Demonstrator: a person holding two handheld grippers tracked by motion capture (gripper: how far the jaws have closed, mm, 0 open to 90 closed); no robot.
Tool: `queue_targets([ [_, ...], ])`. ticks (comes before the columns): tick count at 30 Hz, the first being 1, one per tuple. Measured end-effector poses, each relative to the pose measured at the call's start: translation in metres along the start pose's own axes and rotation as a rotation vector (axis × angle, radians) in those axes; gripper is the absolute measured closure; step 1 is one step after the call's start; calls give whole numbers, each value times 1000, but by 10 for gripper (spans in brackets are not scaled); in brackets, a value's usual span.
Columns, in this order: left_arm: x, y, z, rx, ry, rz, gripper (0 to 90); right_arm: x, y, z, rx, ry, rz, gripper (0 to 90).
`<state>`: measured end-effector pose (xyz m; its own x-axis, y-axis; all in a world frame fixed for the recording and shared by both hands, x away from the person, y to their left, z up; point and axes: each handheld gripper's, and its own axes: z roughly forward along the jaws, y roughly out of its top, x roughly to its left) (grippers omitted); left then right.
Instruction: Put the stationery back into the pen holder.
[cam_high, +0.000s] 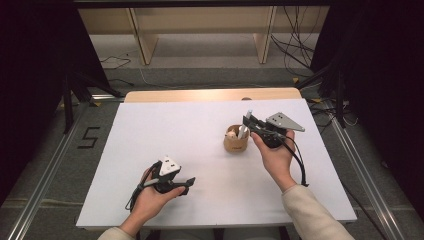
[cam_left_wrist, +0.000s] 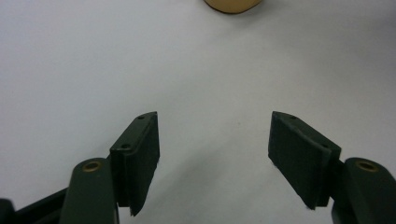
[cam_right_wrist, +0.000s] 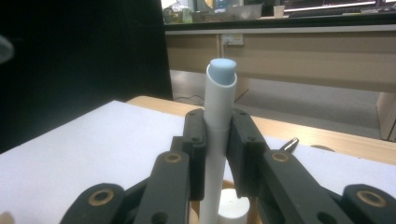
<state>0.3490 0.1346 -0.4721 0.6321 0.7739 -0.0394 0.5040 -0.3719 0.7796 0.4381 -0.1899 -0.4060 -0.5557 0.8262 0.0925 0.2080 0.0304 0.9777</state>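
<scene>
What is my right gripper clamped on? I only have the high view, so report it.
Observer: The right gripper is shut on a white pen with a pale blue end, held upright.
Operator: Tell me what sits under it.
Observer: A short white cylinder stands in the wooden cup, just below the jaws.
Operator: Now check the left gripper.
Observer: The left gripper is open with nothing between its jaws, above the bare white table.
</scene>
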Motion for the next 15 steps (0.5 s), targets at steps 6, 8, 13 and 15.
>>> queue_targets([
  [6,-1,0,1,-1,-2,-6,337,0,-3,2,8,-6,-9,783],
  [8,-1,0,1,-1,-2,-6,337,0,-4,3,13,-7,-10,783],
  [13,-1,-1,1,-1,-1,-4,337,0,-6,4,18,-8,-16,783],
  [15,-1,-1,1,3,-1,1,337,0,-6,4,20,-9,-17,783],
])
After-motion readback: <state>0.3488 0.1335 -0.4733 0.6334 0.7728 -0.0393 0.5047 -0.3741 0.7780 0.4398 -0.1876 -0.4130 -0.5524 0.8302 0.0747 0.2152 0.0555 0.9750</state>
